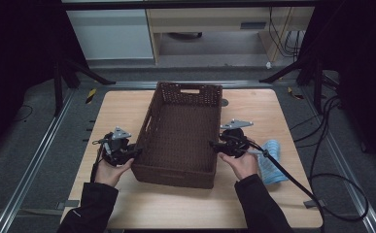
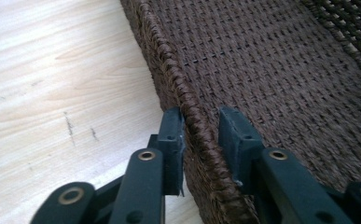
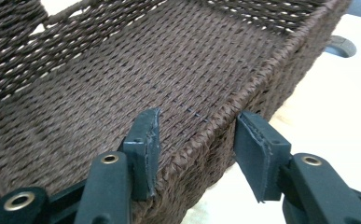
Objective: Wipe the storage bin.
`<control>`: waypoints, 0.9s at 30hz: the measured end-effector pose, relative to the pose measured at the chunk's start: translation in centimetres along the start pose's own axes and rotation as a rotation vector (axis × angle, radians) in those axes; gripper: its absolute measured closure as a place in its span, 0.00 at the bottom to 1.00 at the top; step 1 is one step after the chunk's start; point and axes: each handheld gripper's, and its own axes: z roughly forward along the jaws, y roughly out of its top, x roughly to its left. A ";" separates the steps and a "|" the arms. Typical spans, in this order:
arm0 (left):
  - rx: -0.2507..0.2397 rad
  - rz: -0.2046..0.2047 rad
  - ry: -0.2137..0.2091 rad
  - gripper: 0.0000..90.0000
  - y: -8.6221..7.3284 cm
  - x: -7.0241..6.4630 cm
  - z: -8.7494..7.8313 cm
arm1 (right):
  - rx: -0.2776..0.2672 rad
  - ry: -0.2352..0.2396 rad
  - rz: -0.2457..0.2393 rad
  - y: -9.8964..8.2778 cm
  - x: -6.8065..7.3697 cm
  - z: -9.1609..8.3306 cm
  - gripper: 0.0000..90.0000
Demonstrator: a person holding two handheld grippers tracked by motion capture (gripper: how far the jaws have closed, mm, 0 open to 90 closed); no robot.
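The brown woven basket (image 1: 181, 133) stands in the middle of the wooden table (image 1: 127, 204). The left gripper (image 2: 200, 140) straddles its left rim, jaws slightly apart around the braid. The right gripper (image 3: 197, 140) straddles the opposite rim, jaws apart, not pressing

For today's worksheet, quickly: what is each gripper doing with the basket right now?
Left gripper: fingers straddle the basket rim, outer one touching it, inner one apart; not clamped.
Right gripper: open, fingers straddling the opposite rim, gaps on both sides.
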 end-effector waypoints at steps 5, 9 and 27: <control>-0.009 -0.016 -0.031 0.81 0.2 0.7 0.3 | 0.015 0.033 0.003 0.4 -0.6 0.1 0.54; -0.007 -0.001 -0.026 0.81 0.4 0.9 0.5 | -0.021 -0.014 -0.024 1.0 -0.9 -0.4 0.51; -0.038 0.057 0.056 0.62 -0.2 0.0 -0.1 | -0.060 -0.041 0.001 1.5 -2.4 1.7 0.61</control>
